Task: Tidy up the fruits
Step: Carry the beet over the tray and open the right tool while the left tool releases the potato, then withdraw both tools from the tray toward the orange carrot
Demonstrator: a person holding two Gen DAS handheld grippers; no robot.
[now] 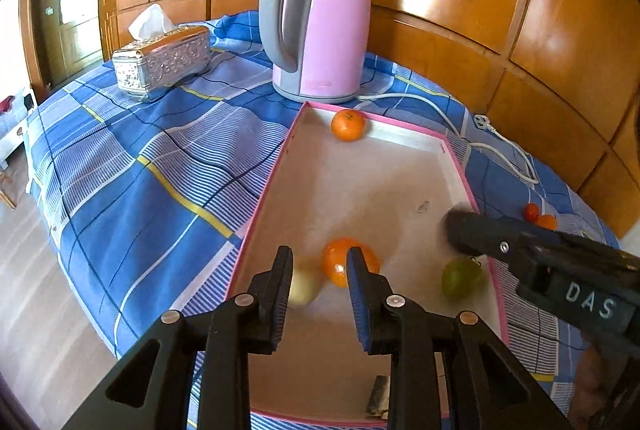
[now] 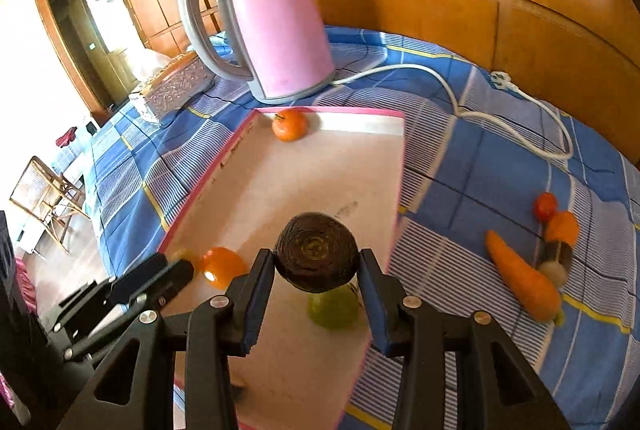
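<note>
Wood-panelled wall behind, w/ a blue checked cloth (image 1: 132, 185) over what looks like a table. On it a shallow white tray with a pink rim (image 1: 262, 189), set in front of a pink electric kettle with a grey handle (image 1: 316, 17) and an embossed silver tissue box (image 1: 160, 63).

My right claw (image 2: 316, 266) is clamped on a dark brown round fruit w/ ringed top (image 2: 316, 256), held over the tray's near end, directly above a green round fruit (image 2: 332, 310) — I reckon it's on its way to be set down there. My left claw (image 1: 320, 270) holds nothing, jaws slightly apart, hovering over the near-left corner where an orange mandarin (image 1: 340, 262) and a pale yellowish fruit (image 1: 304, 284) lie. A second mandarin w/ stem (image 1: 348, 125) sits against the far wall of the tray.

Still outside on the cloth, right of the tray: a long orange carrot (image 2: 524, 278), a small red tomato (image 2: 545, 205), an orange piece (image 2: 562, 226). I guess these are next to sort.

Hard to make out: the pale fruit is blurred and half behind a claw finger; the green one is mostly hidden under the dark fruit; fuzzy bits by the carrot tip I can't ID. The kettle's white cord (image 2: 460, 101) ends in a plug near the wall, unplugged.
</note>
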